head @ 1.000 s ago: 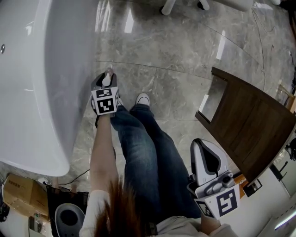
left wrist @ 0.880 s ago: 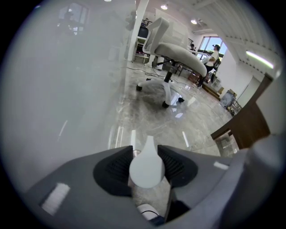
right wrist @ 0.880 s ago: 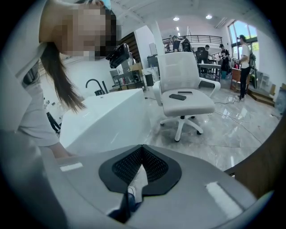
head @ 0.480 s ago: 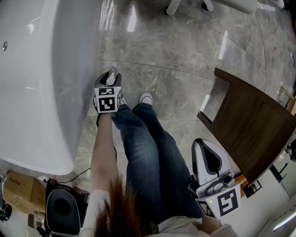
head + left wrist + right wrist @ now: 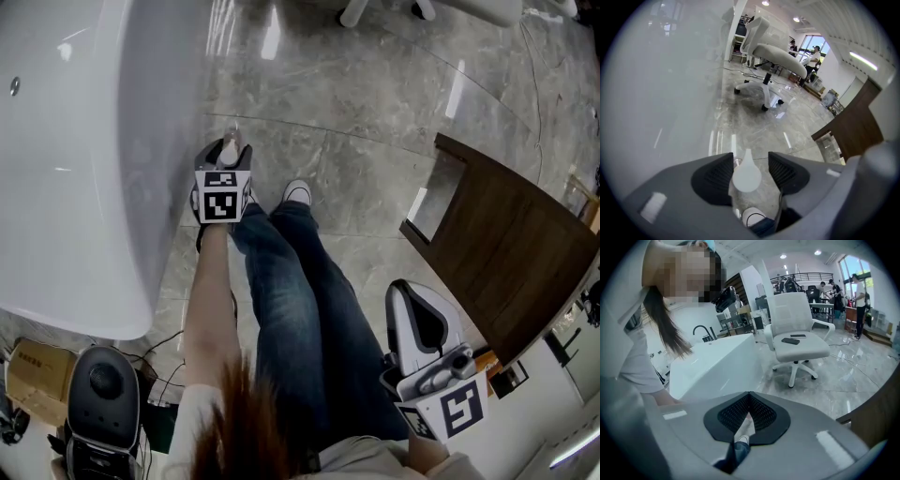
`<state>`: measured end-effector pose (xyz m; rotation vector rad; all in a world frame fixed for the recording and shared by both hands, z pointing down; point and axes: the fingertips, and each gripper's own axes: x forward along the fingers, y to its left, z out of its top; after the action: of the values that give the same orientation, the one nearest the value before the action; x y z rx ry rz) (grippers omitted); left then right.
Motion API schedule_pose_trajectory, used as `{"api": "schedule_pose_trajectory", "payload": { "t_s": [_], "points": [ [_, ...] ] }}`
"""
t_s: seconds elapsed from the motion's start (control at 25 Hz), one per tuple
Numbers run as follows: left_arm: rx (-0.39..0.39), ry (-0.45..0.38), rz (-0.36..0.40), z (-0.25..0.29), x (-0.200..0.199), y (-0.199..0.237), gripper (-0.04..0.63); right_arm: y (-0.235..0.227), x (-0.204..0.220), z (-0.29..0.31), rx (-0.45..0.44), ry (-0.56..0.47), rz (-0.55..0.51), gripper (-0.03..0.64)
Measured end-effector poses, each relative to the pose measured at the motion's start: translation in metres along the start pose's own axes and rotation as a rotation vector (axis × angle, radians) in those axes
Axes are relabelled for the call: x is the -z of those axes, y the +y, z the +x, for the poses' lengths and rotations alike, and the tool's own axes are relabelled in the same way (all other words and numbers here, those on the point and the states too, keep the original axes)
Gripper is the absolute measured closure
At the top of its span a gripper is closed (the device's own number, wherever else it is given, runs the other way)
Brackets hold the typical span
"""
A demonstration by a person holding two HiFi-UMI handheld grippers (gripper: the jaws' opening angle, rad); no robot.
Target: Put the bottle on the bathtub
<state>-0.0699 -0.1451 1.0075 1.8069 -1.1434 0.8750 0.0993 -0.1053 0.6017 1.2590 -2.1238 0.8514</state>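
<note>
Bottle (image 5: 746, 175) and bathtub (image 5: 84, 169) are not yet joined: the small clear bottle with its white teardrop top stands low on the marble floor (image 5: 356, 112), just beside the tub's outer wall and near the person's shoe (image 5: 293, 198), well below the rim. The left tool (image 5: 228, 157) points steeply down at it, and its jaws have just been opening; they stand spread with the bottle's top between them and a gap on each side, so no grip is made. The right tool (image 5: 749, 397) is pressed together on nothing and hangs at the person's right side, well apart from the tub. By my reading everything is left: closing on the bottle, lifting it and setting it on the tub's rim.
</note>
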Motion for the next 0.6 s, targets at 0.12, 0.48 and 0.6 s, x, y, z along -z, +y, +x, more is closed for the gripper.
{"api": "schedule_pose_trajectory", "payload": {
  "t_s": [0.12,0.48,0.6],
  "points": [
    [-0.006,-0.005,0.008,-0.008,-0.009,-0.002,0.341,0.005,-0.005,-0.004,-0.007,0.000,0.012,0.618],
    [0.000,-0.080,0.040,-0.049,-0.048,-0.016,0.376,0.021,-0.016,-0.026,-0.018,-0.004,0.038,0.618],
    [-0.010,-0.105,0.051,-0.065,-0.062,-0.020,0.414,0.024,-0.019,-0.034,-0.024,-0.011,0.050,0.618]
  ]
}}
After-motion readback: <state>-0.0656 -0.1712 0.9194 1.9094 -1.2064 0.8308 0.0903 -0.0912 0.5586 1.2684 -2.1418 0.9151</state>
